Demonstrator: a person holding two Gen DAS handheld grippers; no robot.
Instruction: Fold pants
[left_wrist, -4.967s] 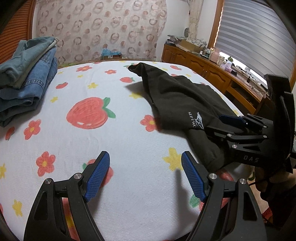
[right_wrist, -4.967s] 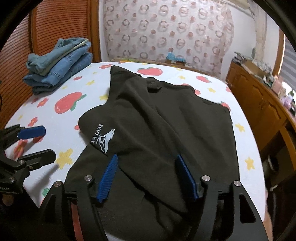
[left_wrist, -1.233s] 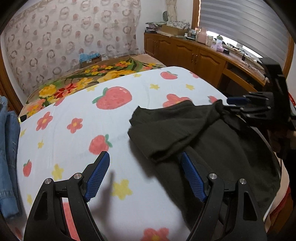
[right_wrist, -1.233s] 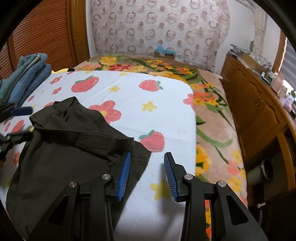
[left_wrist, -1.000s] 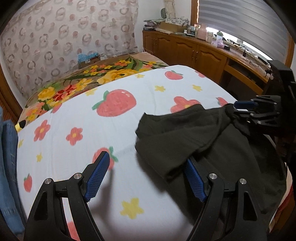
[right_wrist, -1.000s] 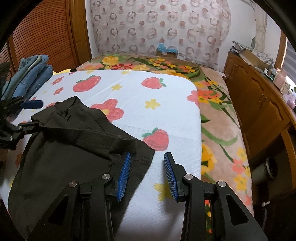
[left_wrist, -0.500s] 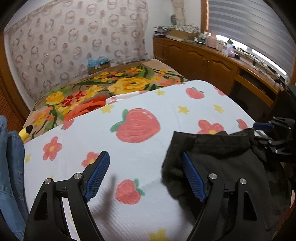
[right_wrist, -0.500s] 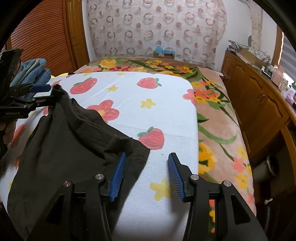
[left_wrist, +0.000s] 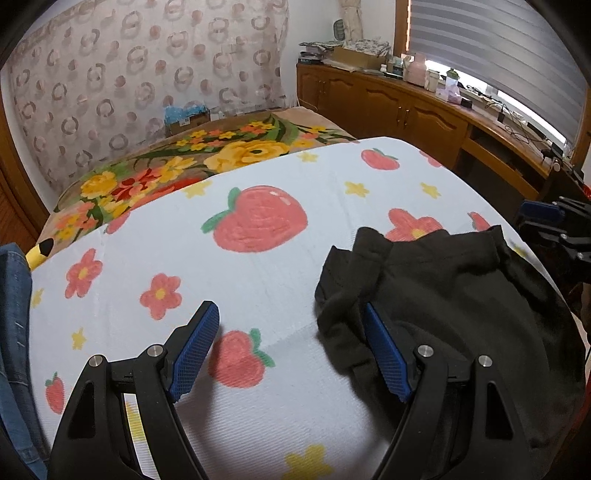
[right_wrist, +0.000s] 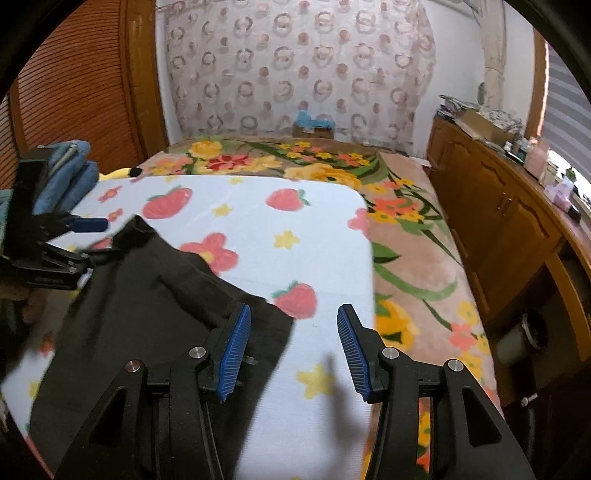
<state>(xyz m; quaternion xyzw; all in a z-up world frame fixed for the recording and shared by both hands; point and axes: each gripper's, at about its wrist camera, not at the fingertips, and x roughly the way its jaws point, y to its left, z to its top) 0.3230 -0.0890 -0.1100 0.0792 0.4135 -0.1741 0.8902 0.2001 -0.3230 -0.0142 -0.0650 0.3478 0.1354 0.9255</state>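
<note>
Black pants (left_wrist: 454, 291) lie folded over on the white strawberry-print sheet (left_wrist: 236, 280), at the right in the left wrist view and at the lower left in the right wrist view (right_wrist: 147, 314). My left gripper (left_wrist: 291, 350) is open, its right finger at the pants' left corner. My right gripper (right_wrist: 291, 347) is open and empty over the sheet, its left finger on the pants' right edge. Each gripper shows in the other's view, the right one (left_wrist: 546, 221) and the left one (right_wrist: 77, 236), both at the pants' far corners.
Folded jeans (right_wrist: 66, 173) are stacked at the bed's left side, also at the left edge of the left wrist view (left_wrist: 14, 325). A floral blanket (right_wrist: 406, 229) covers the far and right bed. Wooden cabinets (right_wrist: 509, 229) run along the right wall.
Both grippers drew the pants' far end toward the near edge, doubling them over. The right gripper has opened wider and let go of the cloth. The left gripper has shifted left.
</note>
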